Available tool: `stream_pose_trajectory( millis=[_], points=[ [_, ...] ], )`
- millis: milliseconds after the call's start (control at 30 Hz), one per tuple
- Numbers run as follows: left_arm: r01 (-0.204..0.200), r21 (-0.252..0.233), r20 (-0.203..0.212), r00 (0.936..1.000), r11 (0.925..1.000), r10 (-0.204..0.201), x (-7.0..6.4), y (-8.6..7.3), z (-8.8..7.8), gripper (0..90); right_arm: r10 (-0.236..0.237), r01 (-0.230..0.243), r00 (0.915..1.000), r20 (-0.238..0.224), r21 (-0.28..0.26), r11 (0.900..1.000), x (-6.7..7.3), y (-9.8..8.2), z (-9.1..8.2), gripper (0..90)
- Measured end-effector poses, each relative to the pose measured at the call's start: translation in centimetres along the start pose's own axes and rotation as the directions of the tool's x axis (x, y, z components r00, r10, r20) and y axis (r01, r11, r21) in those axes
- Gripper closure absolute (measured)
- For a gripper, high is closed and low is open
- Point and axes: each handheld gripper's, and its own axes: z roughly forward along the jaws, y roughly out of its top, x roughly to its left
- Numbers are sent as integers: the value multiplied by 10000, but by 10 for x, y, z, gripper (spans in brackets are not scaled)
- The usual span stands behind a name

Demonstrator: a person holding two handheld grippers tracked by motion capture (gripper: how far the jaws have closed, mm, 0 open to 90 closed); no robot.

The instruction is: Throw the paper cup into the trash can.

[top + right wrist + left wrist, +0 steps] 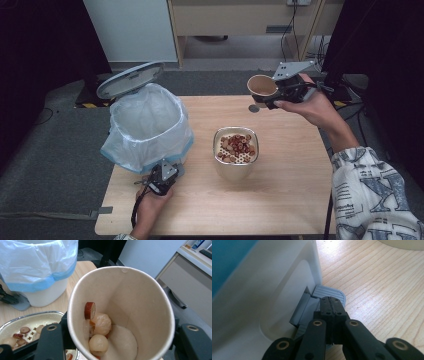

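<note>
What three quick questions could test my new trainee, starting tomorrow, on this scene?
1. True or false: the bin lid is up.
2. What does the right gripper hold?
A. a spoon
B. a paper cup
C. a lid
3. Fill in: the shut left gripper presses on the bin's ____.

Key:
1. True.
2. B; the cup has a few fruit pieces left inside, and the bowl holds more.
3. Pedal.
</note>
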Motion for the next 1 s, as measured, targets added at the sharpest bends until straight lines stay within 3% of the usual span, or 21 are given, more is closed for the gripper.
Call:
stream_pose_trajectory(
  millis=[333,1000],
  points=[
    [-7,27,-4,10000,10000,7,0,0,0,892,323,-323,9991,-258,-1,9995,1,9,4,368],
    [-9,28,5,10000,10000,9,0,0,0,892,349,-352,9982,-491,-54,9994,13,34,18,362]
  ],
)
